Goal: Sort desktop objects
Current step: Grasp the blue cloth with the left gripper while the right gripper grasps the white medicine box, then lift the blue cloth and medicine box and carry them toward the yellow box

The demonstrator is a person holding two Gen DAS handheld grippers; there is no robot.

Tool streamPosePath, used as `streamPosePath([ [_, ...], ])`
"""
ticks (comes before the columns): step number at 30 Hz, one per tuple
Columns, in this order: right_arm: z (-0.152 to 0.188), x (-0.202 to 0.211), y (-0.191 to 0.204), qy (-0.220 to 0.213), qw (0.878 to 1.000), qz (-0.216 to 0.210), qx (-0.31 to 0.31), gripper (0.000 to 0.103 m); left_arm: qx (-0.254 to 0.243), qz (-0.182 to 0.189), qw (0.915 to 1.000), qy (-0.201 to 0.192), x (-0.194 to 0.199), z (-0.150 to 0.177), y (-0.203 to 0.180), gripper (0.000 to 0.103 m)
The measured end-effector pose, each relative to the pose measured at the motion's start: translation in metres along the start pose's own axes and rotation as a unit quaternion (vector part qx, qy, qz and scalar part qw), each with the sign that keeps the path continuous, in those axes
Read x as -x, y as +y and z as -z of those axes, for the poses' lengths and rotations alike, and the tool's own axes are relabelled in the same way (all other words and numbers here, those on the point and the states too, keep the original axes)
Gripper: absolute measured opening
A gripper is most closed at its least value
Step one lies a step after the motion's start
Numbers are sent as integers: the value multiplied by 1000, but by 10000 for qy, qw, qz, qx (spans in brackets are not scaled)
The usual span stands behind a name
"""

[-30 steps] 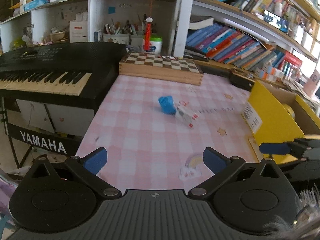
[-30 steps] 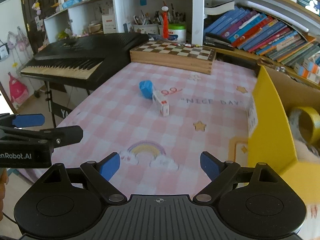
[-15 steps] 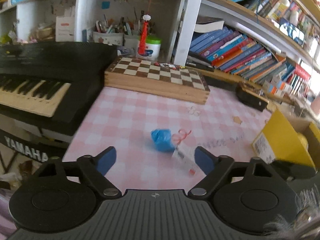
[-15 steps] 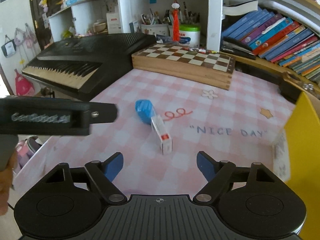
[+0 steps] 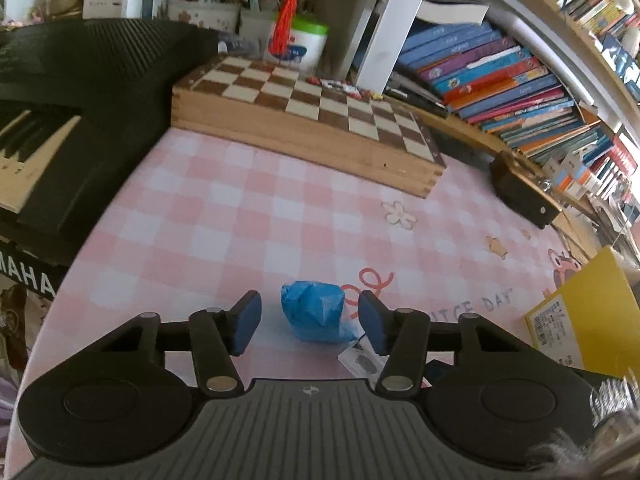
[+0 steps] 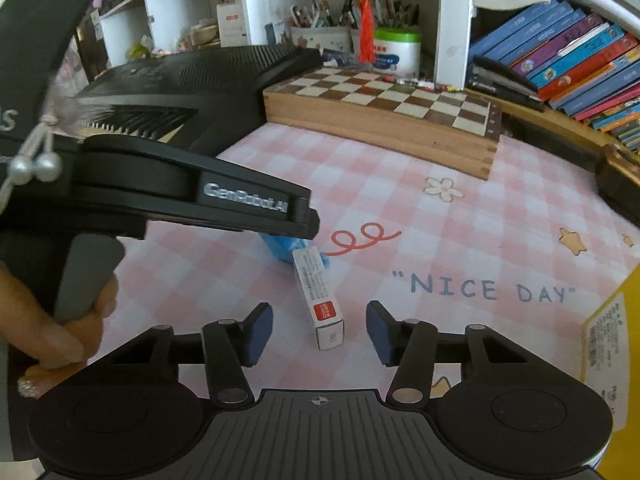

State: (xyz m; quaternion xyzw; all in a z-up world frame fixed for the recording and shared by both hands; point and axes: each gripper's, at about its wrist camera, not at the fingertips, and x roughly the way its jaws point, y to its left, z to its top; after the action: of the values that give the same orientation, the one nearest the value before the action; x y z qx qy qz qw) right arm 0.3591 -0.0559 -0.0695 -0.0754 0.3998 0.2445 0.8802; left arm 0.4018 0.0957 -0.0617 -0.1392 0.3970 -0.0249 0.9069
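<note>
While both tools are closing on their targets, this is how things lie:

Left tool [image 5: 310,322]: jaws closing with the crumpled blue wad [image 5: 314,314] between them, pads not yet touching it, so nothing is held.

Right tool [image 6: 319,330]: jaws closing around the near end of the small white carton [image 6: 322,300], gaps on both sides, nothing held.

Where the things lie: on the pink checked tabletop [image 5: 240,220], wad at twelve o'clock from the carton and touching its far end; in the right wrist view the left tool's body covers most of the wad.

Risk, wad: it looks soft and light, so one pad landing first would likely push it sideways into the carton.

Risk, carton: it lies slightly askew to the jaws, so closing pads could twist it or catch only a corner; lifting either thing may drag the other, since they touch.

Risk, tools: they work close together, the left at ten o'clock of the right, and could collide.

Yellow box [image 6: 612,344]: at three o'clock on the tabletop edge, probably the sorting bin; its inside is not visible.

Pen holders [image 6: 320,36]: on the shelf at twelve o'clock, full of pens.
</note>
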Motion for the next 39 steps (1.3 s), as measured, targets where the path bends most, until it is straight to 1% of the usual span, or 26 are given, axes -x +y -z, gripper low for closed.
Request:
streamPosePath([
  [2, 0, -3, 0, 21, 10000, -19, 12, 46, -6, 16, 10000, 74, -5, 1, -1, 41],
  [5, -1, -6, -1, 35, 10000, -47, 43, 44, -25, 46, 9999, 100, -8, 2, -1, 32],
  [8, -2, -9, 1, 42, 9999, -47, 121, 44, 18, 2, 10000, 61, -7, 2, 1, 29],
  [12, -6, -14, 5, 11, 9996, -12, 289, 40, 224, -45, 9997, -5, 2, 1, 9, 27],
  [13, -7, -16, 6, 7, 9995, -9, 307, 37, 307, -52, 9995, -60, 7, 1, 12, 27],
  [14, -8, -16, 6, 9, 9995, -21, 318, 31, 390, -53, 9992, -110, 12, 0, 14, 27],
  [15, -10, -17, 6, 19, 9995, -28, 328, 27, 493, -50, 9986, -165, 18, 0, 17, 27],
  [16, -11, -17, 6, 36, 9994, -54, 325, 19, 582, -49, 9981, -212, 24, -1, 20, 27],
  [17, -11, -17, 5, 46, 9995, -79, 314, 14, 667, -54, 9974, -259, 30, -1, 23, 26],
  [21, -10, -10, 2, 20, 9997, -76, 212, 14, 918, -21, 9949, -424, 53, 4, 33, 26],
  [24, -7, 2, -1, -26, 9999, -41, 115, 14, 1048, 71, 9933, -488, 69, 10, 37, 26],
  [30, 2, 39, -3, -204, 9997, 34, -111, 14, 1230, 395, 9899, -583, 102, 27, 38, 25],
  [34, 15, 68, 0, -316, 9993, 65, -162, 14, 1421, 643, 9860, -588, 123, 43, 40, 25],
  [39, 33, 99, 9, -358, 9990, 94, -252, 14, 1431, 841, 9845, -566, 152, 68, 39, 25],
])
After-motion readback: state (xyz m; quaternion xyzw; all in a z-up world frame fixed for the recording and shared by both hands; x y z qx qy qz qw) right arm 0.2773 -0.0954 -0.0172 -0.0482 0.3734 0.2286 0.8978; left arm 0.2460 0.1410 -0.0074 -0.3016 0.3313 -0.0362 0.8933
